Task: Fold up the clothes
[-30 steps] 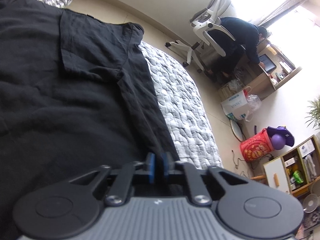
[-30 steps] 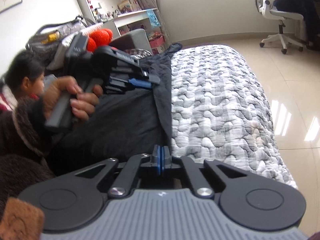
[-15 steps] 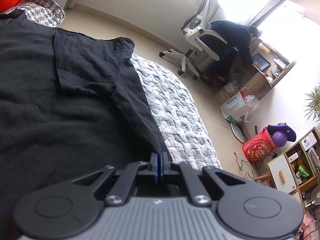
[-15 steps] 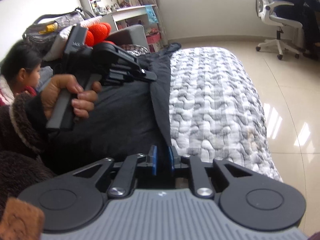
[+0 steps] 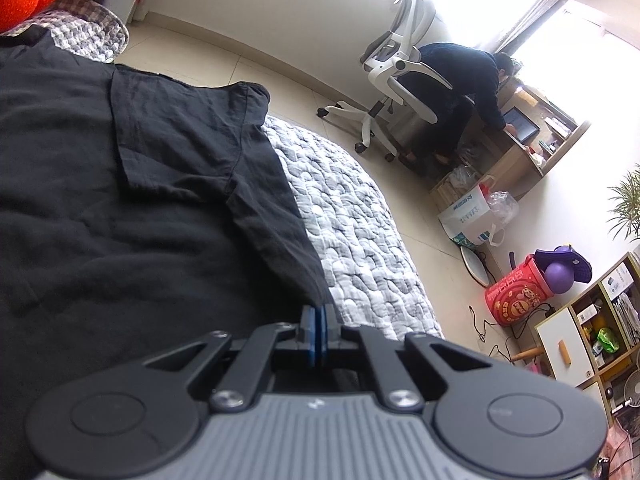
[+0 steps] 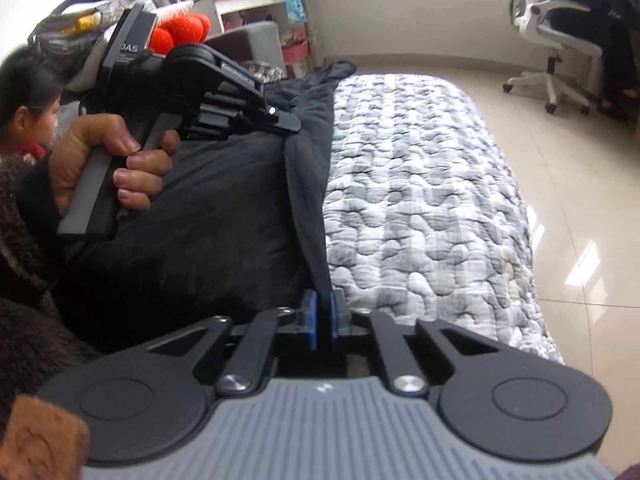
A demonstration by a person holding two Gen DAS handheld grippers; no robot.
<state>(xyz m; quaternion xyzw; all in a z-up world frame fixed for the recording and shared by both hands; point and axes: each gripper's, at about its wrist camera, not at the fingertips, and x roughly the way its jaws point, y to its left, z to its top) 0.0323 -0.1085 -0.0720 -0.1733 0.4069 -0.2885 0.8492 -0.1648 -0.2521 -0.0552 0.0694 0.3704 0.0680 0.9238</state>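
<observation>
right fingers: blue pads [image 6: 311,322] almost together, they've just been closing, with the edge of the black shirt [image 6: 224,216] running down into the narrow slot between them, so pinched on the hem

right gripper: the right gripper [image 6: 321,322] sits low at the near edge of the bed, tilted down, right where the black cloth meets the quilt

left fingers: blue pads [image 5: 309,334] pressed flat together; the shirt's edge comes right down to their tips, so they look clamped on the fabric

left gripper: the left gripper [image 5: 319,334] is also seen from the right camera [image 6: 294,122], held up above the bed with the shirt edge hanging from its tip

left hand: the hand [image 6: 102,160] is wrapped round the grey handle, fuzzy brown sleeve [image 6: 24,248] behind it

shirt: black, wrinkly, spread over the bed; short sleeve [image 5: 176,136] lying flat further out, one long edge pulled up between the two grippers

bed: grey and white quilt [image 6: 420,200], bare on the side next to the shirt

room: someone in dark clothes bent over a desk [image 5: 460,92] beside a white office chair [image 5: 394,80], red bag [image 5: 516,296] on the tile floor, orange plush [image 6: 180,32] behind the bed
</observation>
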